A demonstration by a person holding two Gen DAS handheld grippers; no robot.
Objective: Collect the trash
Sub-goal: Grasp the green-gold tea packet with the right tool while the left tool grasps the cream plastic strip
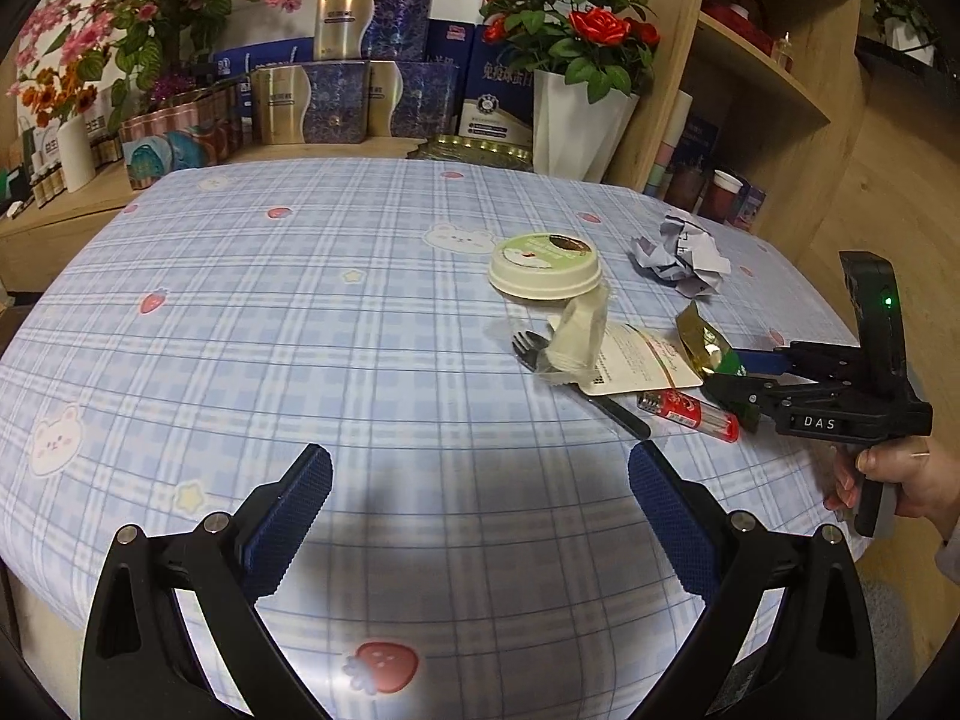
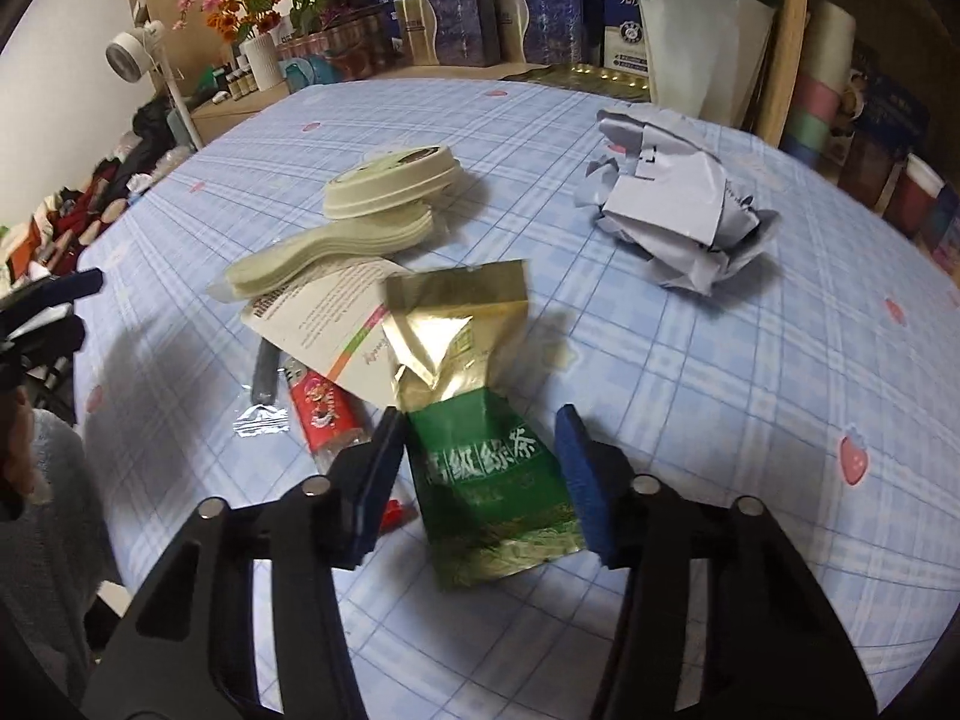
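Trash on table (image 1: 300, 312): 1 tea packet (image 2: 480, 420), 1 crumpled paper (image 2: 672, 210), 1 lid (image 2: 390, 180).

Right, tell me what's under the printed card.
Under the card: a black handle and a red packet's top end poke out. The rest of both is covered.

Left gripper (image 1: 480, 480) — black arms, blue ridged pads, silver screws, right gripper (image 2: 480, 450) alike — white "DAS" lettering, green light

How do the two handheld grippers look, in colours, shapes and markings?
Both grippers are black, with blue textured pads on two angled fingers and silver round pins at the joints: left gripper, right gripper. Seen from the left wrist, the right one carries white letters "DAS", a green light and a pistol-style handle.
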